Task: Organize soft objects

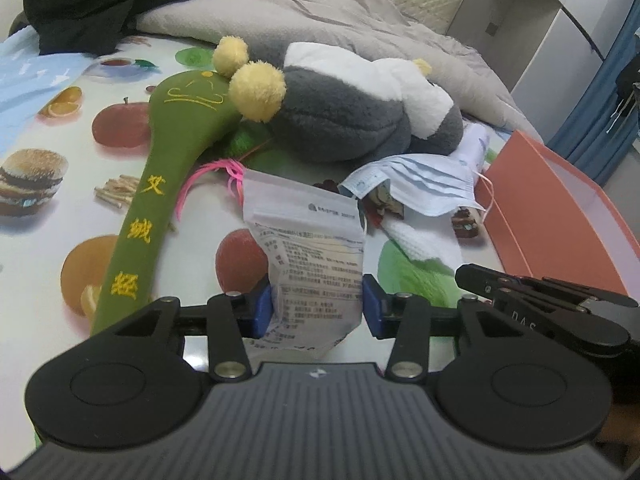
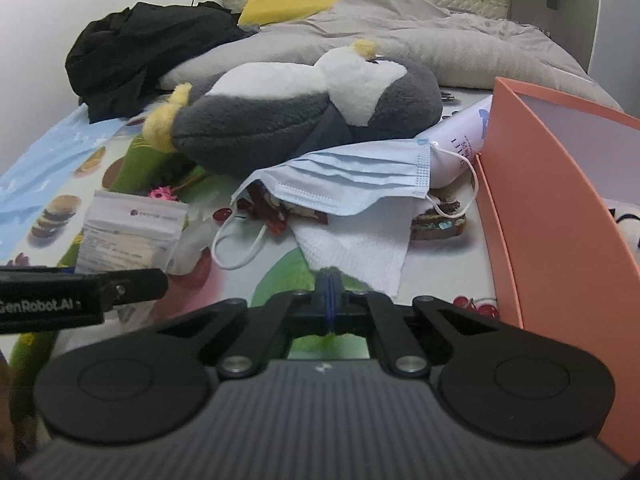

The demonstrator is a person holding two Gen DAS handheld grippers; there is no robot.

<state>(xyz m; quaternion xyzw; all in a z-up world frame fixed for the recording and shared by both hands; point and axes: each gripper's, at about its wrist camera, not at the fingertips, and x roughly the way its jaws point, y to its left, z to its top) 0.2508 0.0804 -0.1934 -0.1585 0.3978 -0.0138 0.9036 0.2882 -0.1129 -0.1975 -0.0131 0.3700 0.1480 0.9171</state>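
Observation:
My left gripper (image 1: 317, 304) is shut on a white printed soft packet (image 1: 310, 248) and holds it upright over the fruit-print sheet (image 1: 60, 200). The packet also shows in the right wrist view (image 2: 132, 236). A grey and white plush penguin (image 1: 360, 108) lies behind it, beside a long green plush stick (image 1: 160, 184) with yellow pompoms. A blue face mask (image 2: 352, 176) lies over a white cloth (image 2: 356, 252) and small dark wrappers. My right gripper (image 2: 329, 300) is shut and empty, low over the sheet, in front of the cloth.
An orange box (image 2: 552, 216) stands open at the right, also in the left wrist view (image 1: 560, 208). A white bottle (image 2: 460, 140) lies against it. A grey duvet (image 1: 340, 12), black clothing (image 2: 148, 52) and a yellow pillow (image 2: 288, 4) lie at the back.

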